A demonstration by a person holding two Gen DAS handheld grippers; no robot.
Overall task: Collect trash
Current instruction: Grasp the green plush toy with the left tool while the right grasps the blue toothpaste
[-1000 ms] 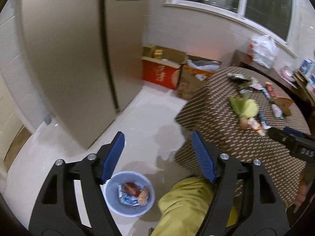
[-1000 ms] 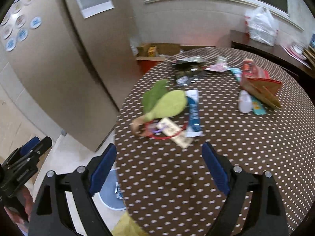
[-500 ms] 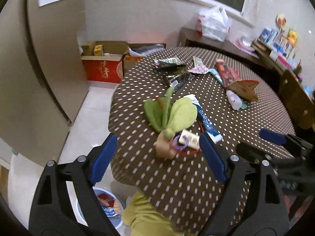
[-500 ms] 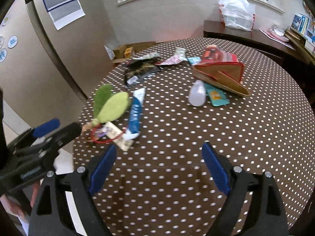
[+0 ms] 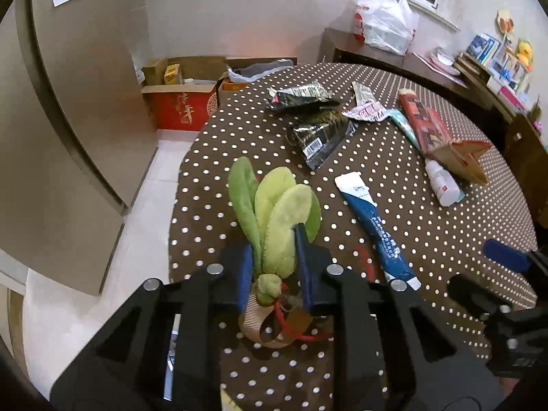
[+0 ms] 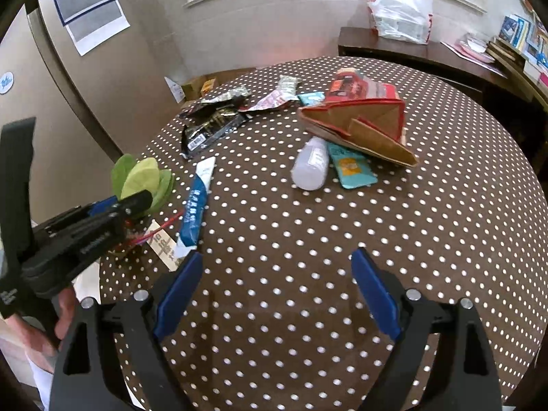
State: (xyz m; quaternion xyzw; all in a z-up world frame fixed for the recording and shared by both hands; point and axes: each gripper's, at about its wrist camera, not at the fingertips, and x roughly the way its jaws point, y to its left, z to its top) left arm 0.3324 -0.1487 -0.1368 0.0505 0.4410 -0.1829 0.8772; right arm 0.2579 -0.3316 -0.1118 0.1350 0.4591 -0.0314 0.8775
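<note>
My left gripper (image 5: 274, 239) is shut on a green plush leaf toy (image 5: 277, 212) that lies near the left edge of the round polka-dot table (image 5: 445, 239). The toy (image 6: 144, 178) and the left gripper (image 6: 133, 202) also show in the right wrist view. My right gripper (image 6: 274, 267) is open and empty above the table's near side. A blue toothpaste tube (image 5: 373, 219), black wrappers (image 5: 318, 137), a white bottle (image 6: 310, 164), a teal packet (image 6: 352, 167) and a red-brown carton (image 6: 363, 126) lie on the table.
Cardboard boxes (image 5: 185, 106) stand on the floor by the far wall. A tall beige cabinet (image 5: 68, 102) is to the left. A sideboard (image 6: 428, 54) with a white plastic bag (image 6: 400, 13) stands behind the table.
My left gripper swung from over the floor bin to the table, moved onto the plush leaf toy and closed on it. My right gripper stayed open and shifted over the table.
</note>
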